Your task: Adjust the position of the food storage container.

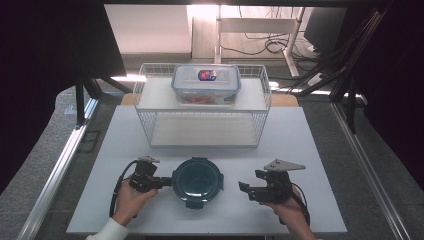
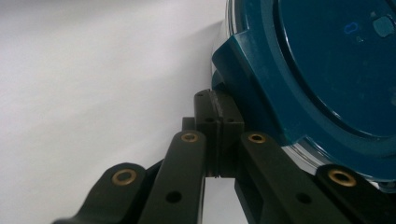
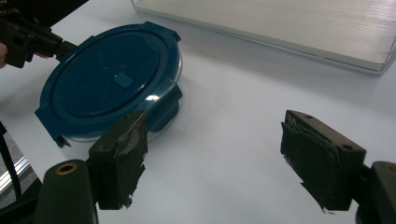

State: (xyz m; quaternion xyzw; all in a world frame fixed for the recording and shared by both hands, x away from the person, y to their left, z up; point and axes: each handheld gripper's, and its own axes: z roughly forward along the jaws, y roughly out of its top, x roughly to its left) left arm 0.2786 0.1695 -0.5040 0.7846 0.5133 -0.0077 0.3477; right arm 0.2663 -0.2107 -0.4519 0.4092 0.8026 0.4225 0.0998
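A round clear container with a dark teal clip-on lid [image 1: 197, 182] [image 3: 109, 84] [image 2: 327, 65] sits on the white table near its front edge. My left gripper [image 1: 166, 182] [image 2: 218, 109] is shut, and its tips rest against the latch flap on the lid's left side. Nothing shows between its pads. The right gripper view has this gripper [image 3: 63, 45] touching the lid's rim. My right gripper [image 1: 246, 190] [image 3: 219, 154] is open, a short way right of the container, with nothing between its pads [image 3: 123, 154].
A white wire rack [image 1: 260, 120] stands behind the container, with a white board [image 3: 280, 28] as its bottom shelf. On its top shelf lies a rectangular clear box with a clip lid [image 1: 206, 82]. Bare table [image 1: 310, 200] lies to the right and front.
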